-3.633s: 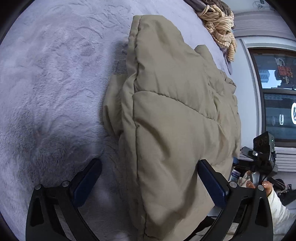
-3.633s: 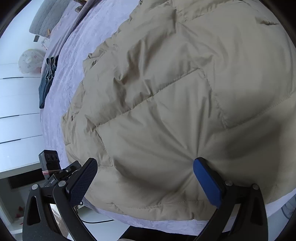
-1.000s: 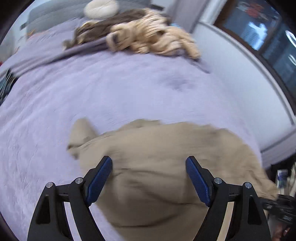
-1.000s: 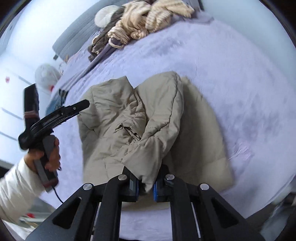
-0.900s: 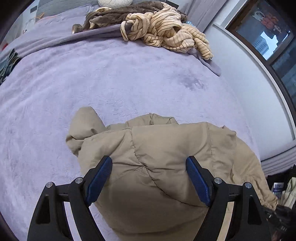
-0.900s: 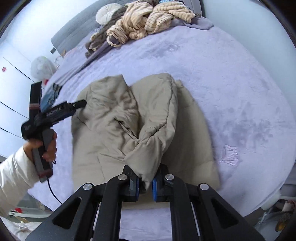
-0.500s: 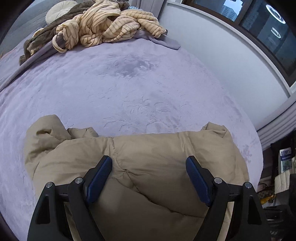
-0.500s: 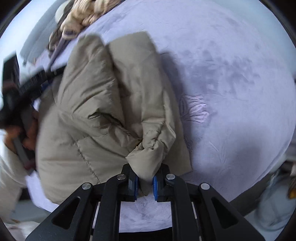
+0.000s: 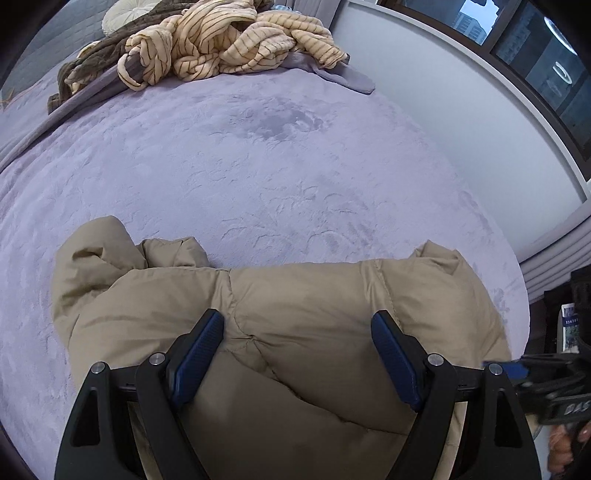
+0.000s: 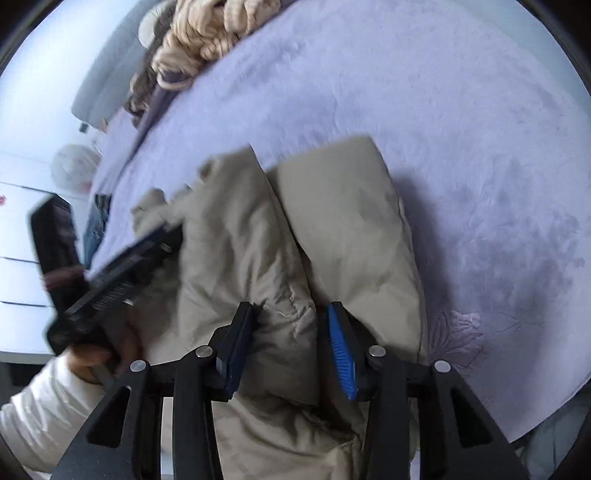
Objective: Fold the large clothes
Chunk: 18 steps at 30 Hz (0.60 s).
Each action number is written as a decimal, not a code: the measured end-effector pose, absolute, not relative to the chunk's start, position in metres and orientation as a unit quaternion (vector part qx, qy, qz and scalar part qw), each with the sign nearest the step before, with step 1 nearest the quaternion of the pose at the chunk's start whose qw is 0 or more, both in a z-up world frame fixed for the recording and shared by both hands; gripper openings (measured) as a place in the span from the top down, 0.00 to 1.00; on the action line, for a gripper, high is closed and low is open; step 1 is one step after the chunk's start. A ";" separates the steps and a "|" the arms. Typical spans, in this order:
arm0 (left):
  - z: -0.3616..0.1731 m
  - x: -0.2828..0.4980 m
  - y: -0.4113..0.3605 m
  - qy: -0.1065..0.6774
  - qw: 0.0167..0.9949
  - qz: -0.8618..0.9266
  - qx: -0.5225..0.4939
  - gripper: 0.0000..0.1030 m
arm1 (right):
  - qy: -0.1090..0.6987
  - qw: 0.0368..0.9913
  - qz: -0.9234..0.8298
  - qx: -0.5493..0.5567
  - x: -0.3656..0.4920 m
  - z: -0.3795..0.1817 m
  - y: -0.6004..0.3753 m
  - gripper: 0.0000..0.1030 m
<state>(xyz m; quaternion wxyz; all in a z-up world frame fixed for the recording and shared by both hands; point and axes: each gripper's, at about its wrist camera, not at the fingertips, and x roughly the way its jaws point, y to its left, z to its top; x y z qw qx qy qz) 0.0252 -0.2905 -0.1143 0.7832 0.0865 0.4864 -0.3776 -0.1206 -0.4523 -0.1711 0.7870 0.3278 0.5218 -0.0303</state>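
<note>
I count one beige puffer jacket (image 9: 303, 332) lying folded on the purple bed (image 9: 240, 166), at the bed's near edge. My left gripper (image 9: 297, 354) hangs over the jacket with its jaws spread wide, holding nothing. My right gripper (image 10: 291, 343) has just been opening; a bunched fold of the jacket sits between its two pads, no longer pinched. At the bed's far end lies one heap of striped cream clothing (image 9: 229, 40) beside one round white cushion (image 9: 125, 14).
</note>
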 end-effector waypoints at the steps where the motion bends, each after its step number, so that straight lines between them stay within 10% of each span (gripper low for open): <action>1: -0.115 0.023 -0.291 0.484 0.784 -0.378 0.091 0.18 | 0.520 0.786 -0.028 0.334 -0.126 -0.182 -0.448 0.59; 18: -0.088 -0.039 -0.196 0.554 0.765 -0.321 0.067 0.10 | 0.520 0.780 -0.004 0.348 -0.125 -0.203 -0.448 0.57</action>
